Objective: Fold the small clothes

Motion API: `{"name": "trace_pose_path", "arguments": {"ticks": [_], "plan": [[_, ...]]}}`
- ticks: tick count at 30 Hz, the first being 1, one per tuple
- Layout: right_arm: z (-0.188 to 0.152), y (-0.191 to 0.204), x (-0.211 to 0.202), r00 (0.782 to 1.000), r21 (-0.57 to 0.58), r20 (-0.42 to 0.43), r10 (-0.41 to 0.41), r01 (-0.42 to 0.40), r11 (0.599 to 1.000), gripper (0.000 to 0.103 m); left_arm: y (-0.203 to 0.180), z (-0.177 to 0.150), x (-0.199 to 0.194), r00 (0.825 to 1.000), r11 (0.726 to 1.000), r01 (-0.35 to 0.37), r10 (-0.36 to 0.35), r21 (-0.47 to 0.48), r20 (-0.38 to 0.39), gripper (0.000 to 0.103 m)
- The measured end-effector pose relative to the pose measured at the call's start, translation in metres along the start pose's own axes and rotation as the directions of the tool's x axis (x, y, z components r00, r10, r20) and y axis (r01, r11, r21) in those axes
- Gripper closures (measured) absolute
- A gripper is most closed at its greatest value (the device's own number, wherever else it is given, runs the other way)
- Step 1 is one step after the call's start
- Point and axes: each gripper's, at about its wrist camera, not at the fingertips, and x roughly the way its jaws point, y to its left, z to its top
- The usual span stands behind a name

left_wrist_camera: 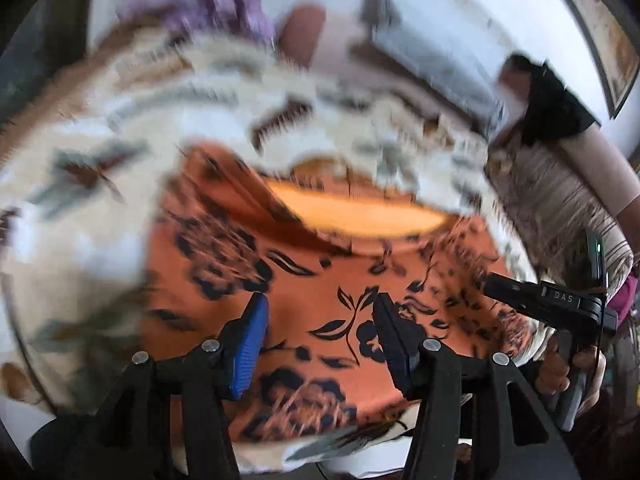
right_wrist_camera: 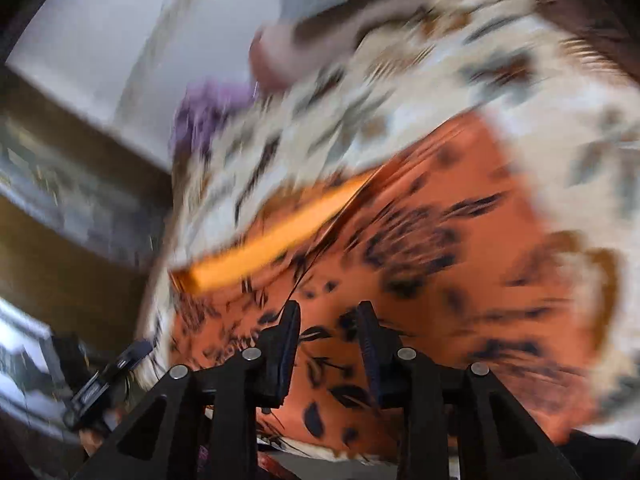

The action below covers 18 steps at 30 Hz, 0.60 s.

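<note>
An orange garment with a dark floral print (left_wrist_camera: 320, 280) lies on a cream patterned bedspread (left_wrist_camera: 100, 220); a lighter orange fold (left_wrist_camera: 352, 212) shows along its far edge. It also fills the right wrist view (right_wrist_camera: 460, 260). My left gripper (left_wrist_camera: 320, 312) is open just above the garment, holding nothing. My right gripper (right_wrist_camera: 328, 320) is open above the same garment, holding nothing; it also shows at the right of the left wrist view (left_wrist_camera: 540, 300). Both views are blurred by motion.
A purple cloth (left_wrist_camera: 224, 4) lies at the far side of the bedspread, also in the right wrist view (right_wrist_camera: 208, 112). A pale wall (left_wrist_camera: 460, 20) stands behind. The person's patterned clothing (left_wrist_camera: 560, 200) is at the right. A dark wooden frame (right_wrist_camera: 60, 200) is at the left.
</note>
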Motion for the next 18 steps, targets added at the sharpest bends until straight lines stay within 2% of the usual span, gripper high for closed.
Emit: {"name": "trace_pose_path", "arguments": {"ticks": [2,5,7,9,10,12,14,16,18], "plan": [[0.007,0.009,0.034,0.998,-0.039,-0.065,0.019,-0.021,0.999,0.071,0.000,0.015,0.034,0.998,1.000,-0.006,0.007,0.011,-0.065,0.048],[0.030,0.018,0.068,0.998,-0.124,-0.058,-0.034,0.027,0.992,0.070,0.000,0.055,0.066,0.996,0.997,-0.066,0.068,0.046,-0.063,0.048],[0.055,0.018,0.080,0.998,-0.127,-0.004,-0.062,0.061,0.990,0.070,0.007,0.093,0.077,0.996,0.996,-0.087,0.087,0.029,-0.009,0.048],[0.078,0.010,0.075,0.991,-0.090,0.114,-0.065,0.076,0.993,0.070,0.019,0.123,0.073,0.991,0.993,-0.118,0.120,-0.030,0.057,0.048],[0.085,0.005,0.064,0.981,-0.060,0.183,-0.067,0.079,0.995,0.070,0.025,0.133,0.066,0.987,0.989,-0.129,0.135,-0.069,0.087,0.048],[0.088,-0.005,0.037,0.964,-0.008,0.263,-0.044,0.048,0.999,0.070,0.034,0.139,0.051,0.984,0.986,-0.114,0.129,-0.119,0.123,0.048],[0.076,-0.010,0.010,0.952,-0.031,0.305,-0.015,0.025,0.999,0.070,0.036,0.128,0.032,0.981,0.990,-0.106,0.120,-0.095,0.150,0.047],[0.063,-0.010,-0.003,0.952,-0.067,0.303,-0.030,0.053,0.996,0.070,0.030,0.106,0.020,0.977,0.987,-0.157,0.159,-0.027,0.139,0.046],[0.046,-0.012,-0.009,0.966,-0.078,0.250,-0.060,0.082,0.994,0.070,0.029,0.083,0.009,0.982,0.988,-0.156,0.153,0.017,0.115,0.046]]}}
